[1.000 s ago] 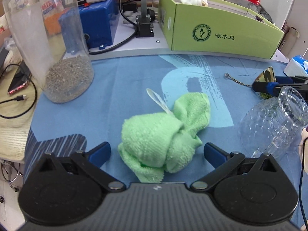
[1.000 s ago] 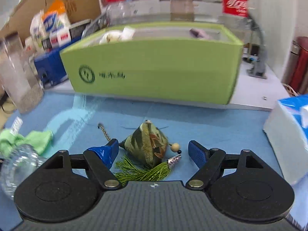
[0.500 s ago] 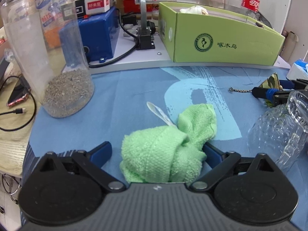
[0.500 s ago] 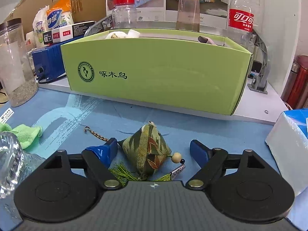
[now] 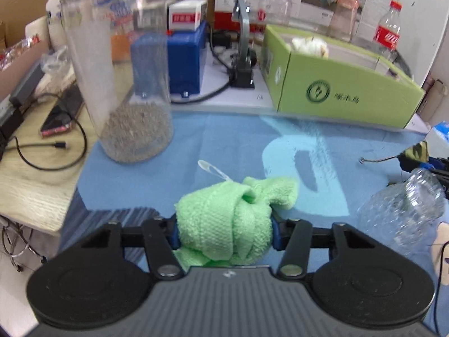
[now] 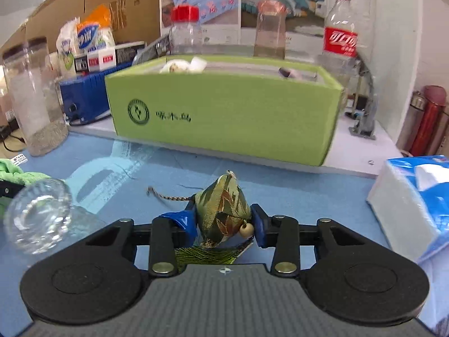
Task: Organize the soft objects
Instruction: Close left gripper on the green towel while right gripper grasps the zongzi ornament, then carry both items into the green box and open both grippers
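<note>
Left wrist view: the left gripper [image 5: 224, 231] is clenched on the crumpled green terry towel [image 5: 230, 224], with the open green cardboard box [image 5: 345, 95] ahead and to the right. The right gripper [image 6: 223, 223] grasps the green brocade pyramid sachet [image 6: 223, 210] (box [image 6: 224, 115] dead ahead, so it looks nearer)

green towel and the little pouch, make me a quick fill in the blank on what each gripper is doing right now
1. The left gripper is shut on the green ____.
2. The right gripper is shut on a brocade pouch with a ____ tassel.
3. The glass cup lies on its ____ on the blue mat.
4. Behind the mat stands an open ____ box.

Missing words: towel; green; side; green
</note>
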A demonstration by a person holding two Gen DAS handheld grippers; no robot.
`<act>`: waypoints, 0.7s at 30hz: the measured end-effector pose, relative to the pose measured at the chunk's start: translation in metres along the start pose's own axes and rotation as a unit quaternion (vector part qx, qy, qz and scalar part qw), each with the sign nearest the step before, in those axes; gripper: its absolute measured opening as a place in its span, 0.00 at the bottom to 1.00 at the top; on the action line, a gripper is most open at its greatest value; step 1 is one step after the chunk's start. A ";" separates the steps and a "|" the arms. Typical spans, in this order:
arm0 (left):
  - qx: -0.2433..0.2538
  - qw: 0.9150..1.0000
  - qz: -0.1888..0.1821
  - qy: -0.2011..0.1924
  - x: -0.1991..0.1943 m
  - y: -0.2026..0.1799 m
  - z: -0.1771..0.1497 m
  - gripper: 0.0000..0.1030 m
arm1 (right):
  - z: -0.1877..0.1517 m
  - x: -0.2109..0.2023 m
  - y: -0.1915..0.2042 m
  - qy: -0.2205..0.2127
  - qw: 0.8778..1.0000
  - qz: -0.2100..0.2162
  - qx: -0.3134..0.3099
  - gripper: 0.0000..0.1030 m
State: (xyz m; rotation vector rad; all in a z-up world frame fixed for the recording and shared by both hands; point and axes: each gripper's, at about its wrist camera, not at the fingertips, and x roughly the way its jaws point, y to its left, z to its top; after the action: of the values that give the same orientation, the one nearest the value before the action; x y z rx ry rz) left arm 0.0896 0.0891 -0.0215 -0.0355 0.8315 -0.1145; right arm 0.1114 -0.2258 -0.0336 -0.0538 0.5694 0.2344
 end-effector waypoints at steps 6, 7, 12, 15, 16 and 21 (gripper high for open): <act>0.033 0.995 -0.046 -0.084 -0.037 -0.026 0.078 0.52 | 0.074 -0.052 -0.032 -0.102 0.994 -0.025 0.000 0.23; 0.038 0.993 -0.052 -0.099 -0.039 -0.033 0.094 0.52 | 0.090 -0.054 -0.036 -0.116 0.993 -0.031 -0.005 0.23; 0.057 0.986 -0.083 -0.134 -0.021 -0.074 0.177 0.52 | 0.155 -0.024 -0.049 -0.136 0.990 -0.039 -0.014 0.23; 0.072 0.985 -0.095 -0.123 0.009 -0.101 0.210 0.53 | 0.172 0.017 -0.053 -0.111 0.993 -0.025 -0.006 0.24; 0.077 0.986 -0.095 -0.116 0.021 -0.109 0.217 0.53 | 0.173 0.032 -0.053 -0.100 0.995 -0.022 -0.004 0.24; 0.096 0.990 -0.075 -0.075 0.079 -0.133 0.228 0.78 | 0.159 0.097 -0.053 -0.026 0.999 0.016 0.011 0.28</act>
State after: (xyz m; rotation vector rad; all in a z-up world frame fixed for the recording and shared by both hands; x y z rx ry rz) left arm 0.2996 -0.0557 0.0844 0.0746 0.6646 -0.3307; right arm 0.2868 -0.2391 0.0476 -0.0180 0.5205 0.2591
